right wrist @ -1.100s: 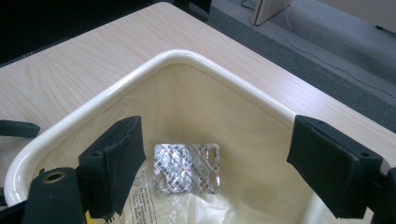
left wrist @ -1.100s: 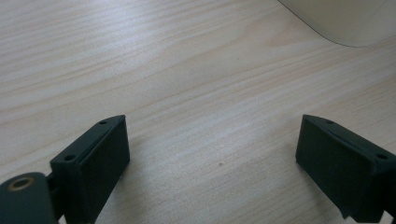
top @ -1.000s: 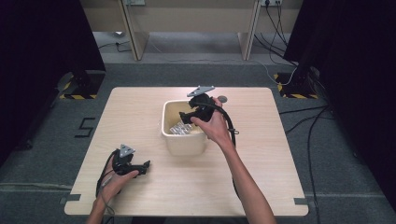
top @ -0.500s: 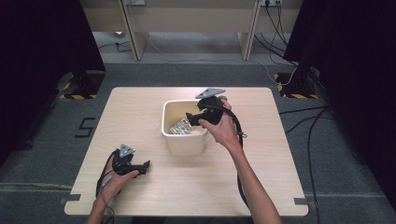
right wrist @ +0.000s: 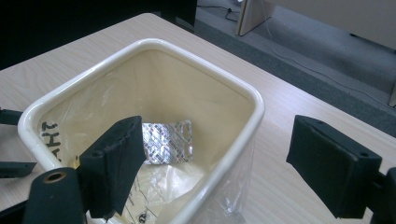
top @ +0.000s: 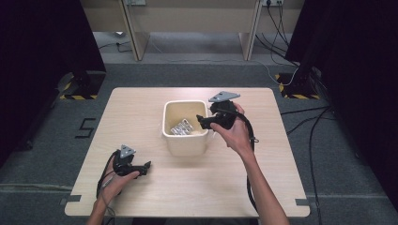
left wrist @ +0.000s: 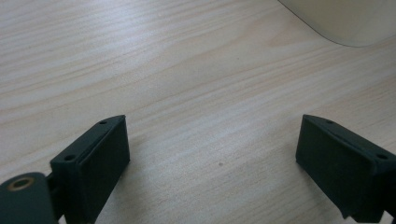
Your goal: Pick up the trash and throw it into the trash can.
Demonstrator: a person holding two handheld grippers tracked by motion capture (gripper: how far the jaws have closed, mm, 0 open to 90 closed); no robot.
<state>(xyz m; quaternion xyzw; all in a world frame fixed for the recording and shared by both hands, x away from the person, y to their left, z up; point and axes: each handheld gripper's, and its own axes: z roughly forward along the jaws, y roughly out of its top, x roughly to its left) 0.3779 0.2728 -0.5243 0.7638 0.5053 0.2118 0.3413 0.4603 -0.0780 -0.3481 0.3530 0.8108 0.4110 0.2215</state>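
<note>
A cream plastic bin (top: 184,136) stands mid-table, its rim (right wrist: 219,79) close under my right gripper's camera. Inside lies a silver blister pack (right wrist: 166,142), also seen as a shiny patch (top: 182,127) from above, with clear plastic wrap (right wrist: 154,184) below it. My right gripper (top: 202,123) hovers at the bin's right rim, open, its jaws wide apart and holding nothing (right wrist: 215,168). My left gripper (top: 146,166) rests low at the table's front left, open over bare wood (left wrist: 212,154).
The wooden table (top: 263,168) has free room at the right and the front. The bin's lower corner (left wrist: 345,23) shows beyond the left gripper. Grey carpet, cables (top: 324,122) and cabinet legs lie beyond the far edge.
My right gripper has drawn back to the right, from over the bin's inside to its right rim. The left gripper has stayed put.
</note>
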